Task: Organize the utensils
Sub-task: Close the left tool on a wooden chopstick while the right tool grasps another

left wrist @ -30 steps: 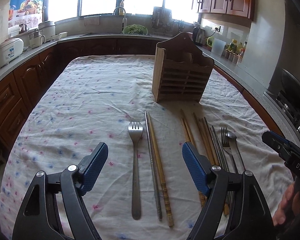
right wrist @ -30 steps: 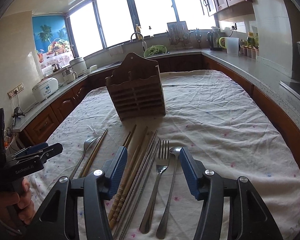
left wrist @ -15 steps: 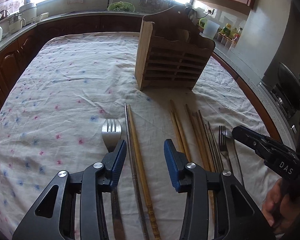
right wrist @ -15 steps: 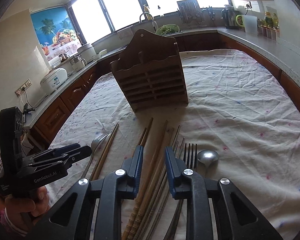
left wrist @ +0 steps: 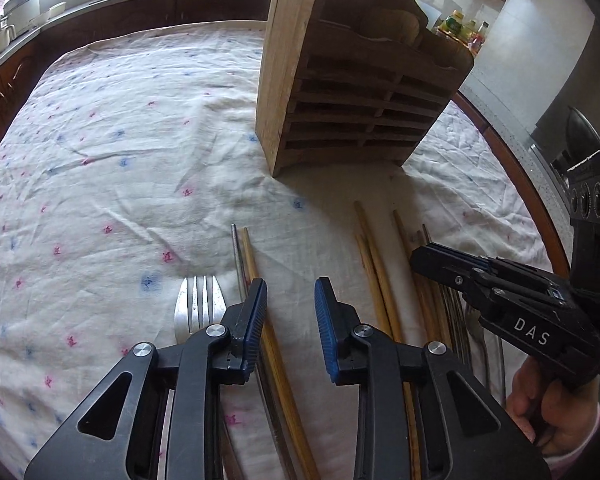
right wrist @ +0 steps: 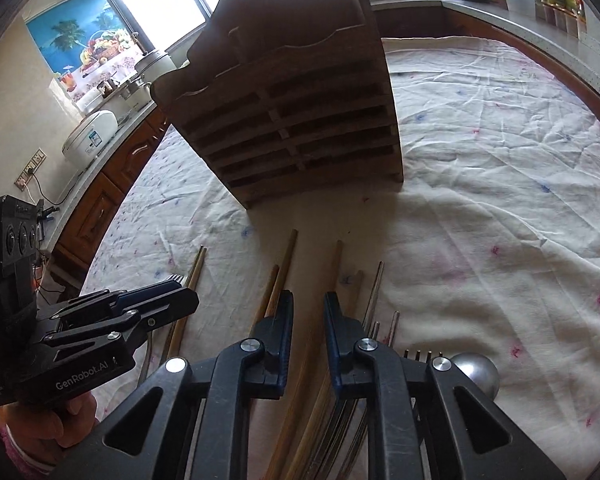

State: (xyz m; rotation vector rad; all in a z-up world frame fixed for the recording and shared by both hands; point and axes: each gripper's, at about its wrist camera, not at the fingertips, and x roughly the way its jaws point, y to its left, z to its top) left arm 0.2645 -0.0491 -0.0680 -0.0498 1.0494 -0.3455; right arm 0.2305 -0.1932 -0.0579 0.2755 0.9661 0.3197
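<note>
A wooden utensil holder point(left wrist: 340, 92) point(right wrist: 300, 120) stands upright on the flowered cloth. In front of it lie a fork point(left wrist: 198, 300), a metal chopstick point(left wrist: 238, 256) and a wooden chopstick point(left wrist: 252, 264). My left gripper point(left wrist: 290, 312) hangs low over these with its jaws closing; the wooden chopstick runs along the inside of its left pad, not pressed. My right gripper point(right wrist: 309, 312) is closing over a bundle of wooden chopsticks point(right wrist: 336, 264), one in the narrow gap, not gripped. A spoon point(right wrist: 474, 374) and fork tines point(right wrist: 418, 354) lie to its right.
The white cloth point(left wrist: 120, 140) covers the table, with bare cloth to the left and far right. Each gripper shows in the other's view, right gripper point(left wrist: 420, 258) and left gripper point(right wrist: 180, 294), close side by side. A rice cooker point(right wrist: 90, 136) sits on the counter.
Both grippers moved forward and down toward the utensils and tilted steeper. Both pairs of jaws narrowed from wide to a small gap. The holder now looms larger.
</note>
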